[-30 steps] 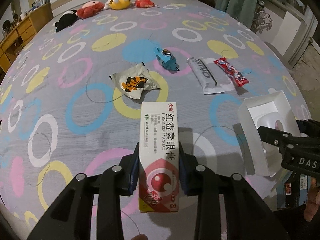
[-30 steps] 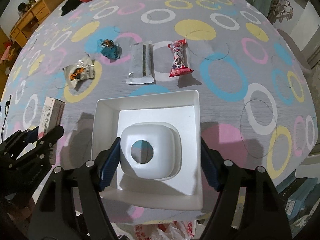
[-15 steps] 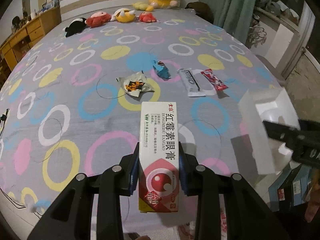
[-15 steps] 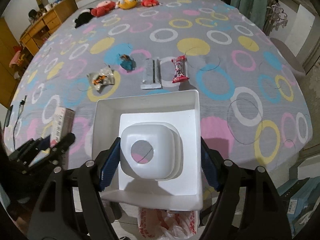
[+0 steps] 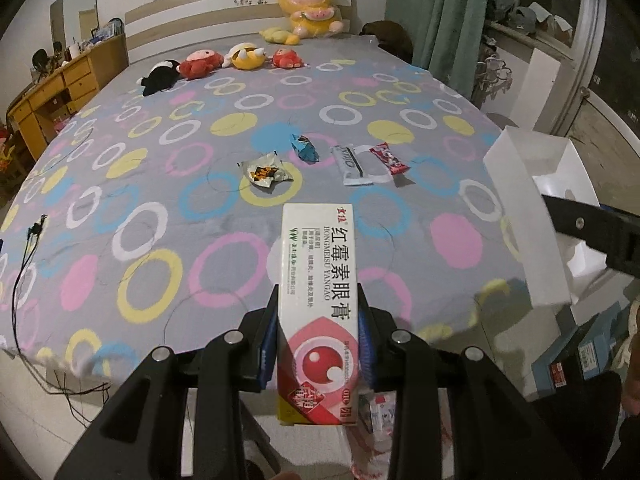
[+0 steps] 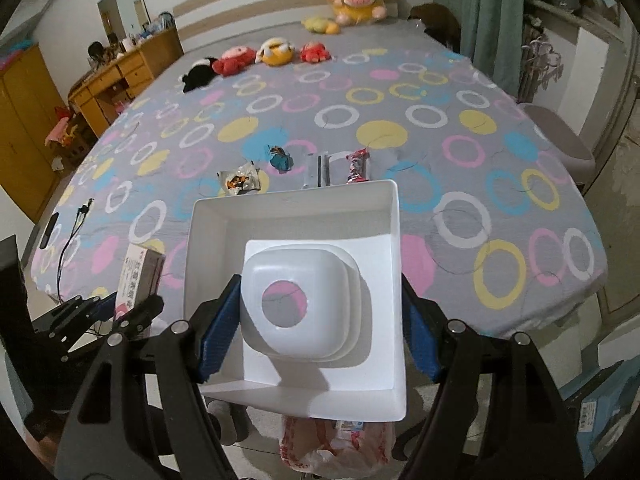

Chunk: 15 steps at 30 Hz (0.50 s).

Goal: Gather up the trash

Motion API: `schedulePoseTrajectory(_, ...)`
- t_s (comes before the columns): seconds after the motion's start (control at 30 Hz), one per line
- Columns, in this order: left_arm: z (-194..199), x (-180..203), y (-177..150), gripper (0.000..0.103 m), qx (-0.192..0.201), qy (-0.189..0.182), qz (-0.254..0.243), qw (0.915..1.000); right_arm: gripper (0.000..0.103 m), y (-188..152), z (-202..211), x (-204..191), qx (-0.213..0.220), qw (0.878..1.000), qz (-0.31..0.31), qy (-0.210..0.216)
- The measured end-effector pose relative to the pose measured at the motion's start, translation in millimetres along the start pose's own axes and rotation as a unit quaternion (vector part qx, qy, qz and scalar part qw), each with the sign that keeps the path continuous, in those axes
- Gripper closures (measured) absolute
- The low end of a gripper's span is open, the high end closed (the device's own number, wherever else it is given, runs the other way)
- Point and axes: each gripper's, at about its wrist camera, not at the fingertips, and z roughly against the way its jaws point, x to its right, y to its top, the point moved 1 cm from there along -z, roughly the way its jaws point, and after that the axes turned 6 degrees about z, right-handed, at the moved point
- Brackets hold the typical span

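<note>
- Gripping an ointment box [image 5: 318, 312], the left gripper [image 5: 318, 344] has its blue pads pressed on the long sides; the box stands lengthwise out past the fingertips, above the near edge of the bed [image 5: 224, 216].
- The right gripper [image 6: 310, 320] is clamped on a white tray [image 6: 304, 216], one pad on each side wall, holding it off the bed.
- Inside the tray sits a white moulded insert [image 6: 308, 312] with a round hole through which the bedspread shows.
- Four pieces of trash lie in a row mid-bed: a silver snack wrapper [image 5: 264, 172], a blue wrapper [image 5: 306, 152], a grey sachet [image 5: 354, 164] and a red wrapper [image 5: 390, 158]; the last two lie just beside each other.
- A plastic bag [image 6: 336, 444] with red print hangs below the tray's near edge, off the bed.
- Plush toys [image 5: 218, 64] line the far end near the headboard.
- A black cable [image 5: 28, 256] trails over the bed's left edge.
</note>
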Motion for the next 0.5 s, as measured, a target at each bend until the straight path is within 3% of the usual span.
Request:
schedulePoseTrajectory(0.27, 42.8, 20.8, -30.2, 0.07, 0.001, -0.009, -0.002, 1.0, 0.032, -50.3, 43.7, 18.1, 0.036, 0.999, -0.011, -0.014)
schedulePoseTrajectory(0.5, 57.2, 45.1, -56.7, 0.07, -0.005, -0.022, -0.015, 0.9996, 0.032, -96.4, 60.8, 30.5, 0.045, 0.999, -0.015, -0.022)
